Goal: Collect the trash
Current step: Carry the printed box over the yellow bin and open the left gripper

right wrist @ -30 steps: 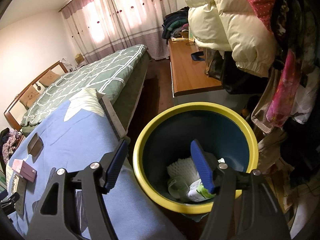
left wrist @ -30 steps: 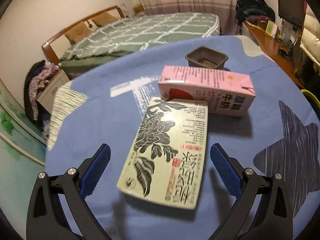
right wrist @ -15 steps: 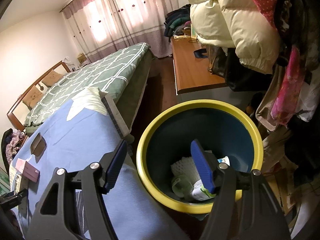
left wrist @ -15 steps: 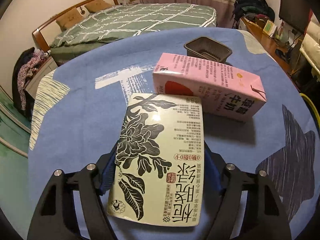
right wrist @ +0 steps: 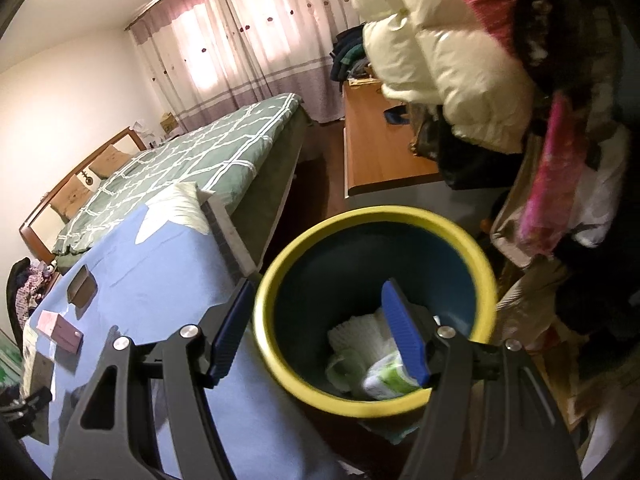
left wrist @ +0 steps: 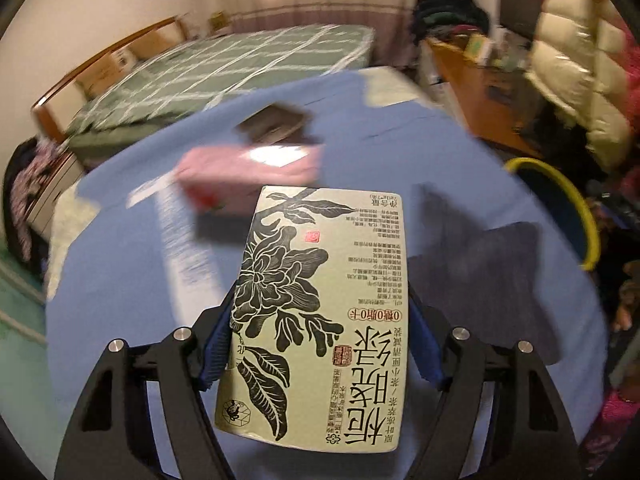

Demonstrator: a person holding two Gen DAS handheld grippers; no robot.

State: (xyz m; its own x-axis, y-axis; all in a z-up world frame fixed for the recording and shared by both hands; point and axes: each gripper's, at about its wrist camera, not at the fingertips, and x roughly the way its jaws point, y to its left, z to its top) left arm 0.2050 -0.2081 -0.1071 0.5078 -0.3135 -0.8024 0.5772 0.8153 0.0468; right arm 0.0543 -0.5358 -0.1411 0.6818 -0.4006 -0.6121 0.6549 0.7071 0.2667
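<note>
Lifted off the blue cloth-covered table (left wrist: 120,280), the pale green flower-printed tea carton (left wrist: 320,312) sits clamped in the left gripper (left wrist: 320,344), whose jaws just closed; pink milk carton (left wrist: 248,168) behind. Right gripper (right wrist: 320,332) gapes empty over the yellow-rimmed blue bin (right wrist: 280,344), beside the table's edge.

Black gripper (left wrist: 320,344), blue pads (left wrist: 218,344)

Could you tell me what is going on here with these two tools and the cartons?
A person is clearing trash off a blue cloth. The left tool has just closed on the pale green tea carton and carries it clear of the cloth. The pink carton and a dark tray lie on the cloth. The right tool hangs open and empty over the yellow-rimmed bin, which already holds some wrappers.
</note>
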